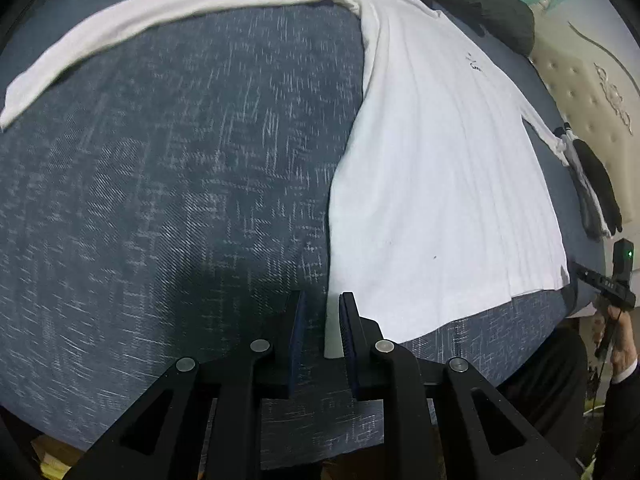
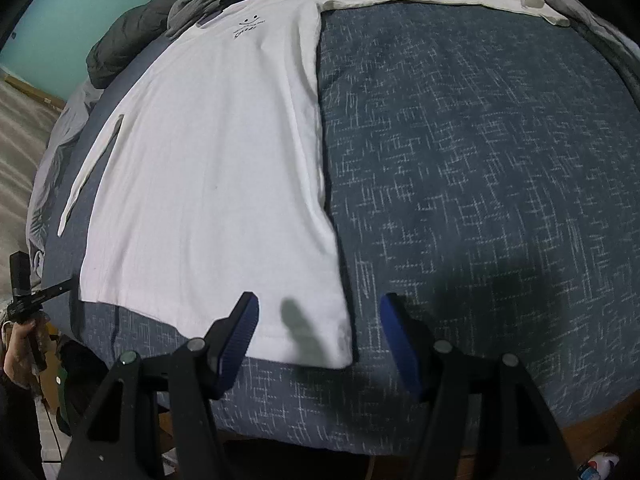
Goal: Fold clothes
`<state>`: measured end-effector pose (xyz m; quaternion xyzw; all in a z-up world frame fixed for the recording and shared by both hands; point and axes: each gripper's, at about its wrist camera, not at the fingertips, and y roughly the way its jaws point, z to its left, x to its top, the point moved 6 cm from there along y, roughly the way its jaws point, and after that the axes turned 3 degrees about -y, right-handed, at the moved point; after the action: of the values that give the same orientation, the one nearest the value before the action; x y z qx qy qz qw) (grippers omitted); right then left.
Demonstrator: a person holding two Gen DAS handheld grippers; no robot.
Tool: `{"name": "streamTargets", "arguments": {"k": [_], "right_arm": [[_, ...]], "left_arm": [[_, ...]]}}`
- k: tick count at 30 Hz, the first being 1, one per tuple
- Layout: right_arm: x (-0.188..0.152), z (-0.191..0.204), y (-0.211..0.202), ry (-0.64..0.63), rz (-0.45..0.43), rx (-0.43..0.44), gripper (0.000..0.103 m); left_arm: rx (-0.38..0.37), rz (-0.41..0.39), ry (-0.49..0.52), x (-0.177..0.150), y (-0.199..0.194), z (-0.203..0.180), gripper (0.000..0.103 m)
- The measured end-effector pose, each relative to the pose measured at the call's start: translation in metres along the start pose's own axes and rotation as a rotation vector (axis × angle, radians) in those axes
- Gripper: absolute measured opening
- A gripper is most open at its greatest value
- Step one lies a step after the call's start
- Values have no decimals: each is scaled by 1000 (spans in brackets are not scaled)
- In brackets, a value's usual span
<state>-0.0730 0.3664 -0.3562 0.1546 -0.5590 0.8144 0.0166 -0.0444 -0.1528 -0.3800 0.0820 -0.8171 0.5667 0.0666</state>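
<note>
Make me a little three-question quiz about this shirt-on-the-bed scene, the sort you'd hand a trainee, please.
1. True or false: the white long-sleeved shirt is already folded into a small square.
2. Which part of the shirt lies between the open fingers of the right gripper? A) the collar B) a bottom hem corner C) a cuff
3. Fill in: the shirt lies flat on a dark ___ bedcover with a white crosshatch pattern.

Key
1. False: it lies spread out, one sleeve stretched sideways.
2. B. The left gripper stands at the other hem corner, jaws narrowly apart.
3. Blue.
</note>
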Motion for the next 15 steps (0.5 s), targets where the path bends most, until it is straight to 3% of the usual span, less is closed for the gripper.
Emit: {"name": "streamTargets", "arguments": {"k": [3, 7, 11, 13, 15], "right_arm": [[-2, 0, -1, -5, -4, 10, 64], [-5, 4, 0, -34, 1, 16, 54], [-7, 9, 2, -57, 5, 19, 35], [-6, 9, 2, -67, -6, 15, 19], [-5, 8, 0, -74, -17, 13, 8]], "left_arm": [[-5, 9, 4, -4, 7, -3, 19], [-4, 6, 18, -6, 12, -8, 19], [7, 0, 42, -8, 15, -12, 18], [26, -4, 68, -10, 15, -16, 5], [38, -12, 90, -10, 13, -19, 4]]}}
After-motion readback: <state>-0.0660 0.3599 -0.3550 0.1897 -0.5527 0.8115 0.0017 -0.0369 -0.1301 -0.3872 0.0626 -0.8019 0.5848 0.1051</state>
